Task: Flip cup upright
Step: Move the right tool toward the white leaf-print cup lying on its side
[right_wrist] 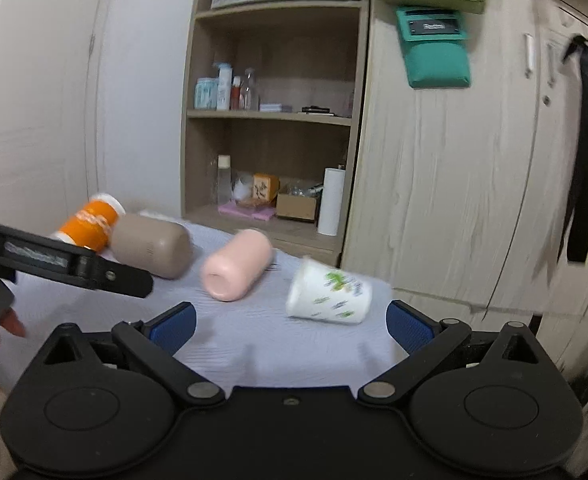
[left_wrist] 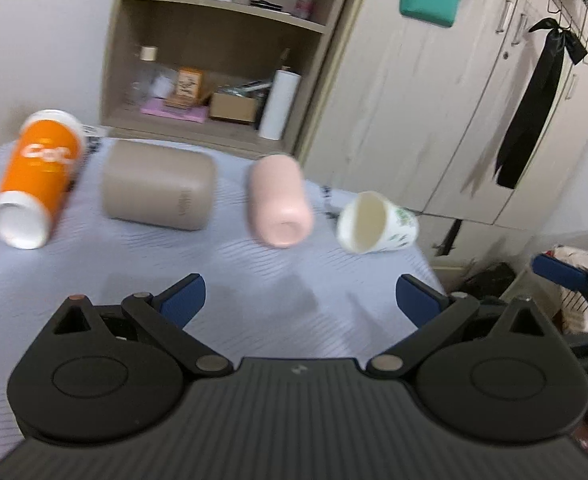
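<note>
Several cups lie on their sides on a table with a light blue cloth: an orange and white cup, a taupe cup, a pink cup and a white cup with green leaf print. My left gripper is open and empty, short of the pink cup. In the right wrist view the leaf-print cup lies just beyond my open, empty right gripper. The pink cup, taupe cup and orange cup lie further left.
The left gripper's body crosses the left side of the right wrist view. A wooden shelf unit with bottles and boxes stands behind the table. Pale wardrobe doors stand at the right, with clutter on the floor beside the table's right edge.
</note>
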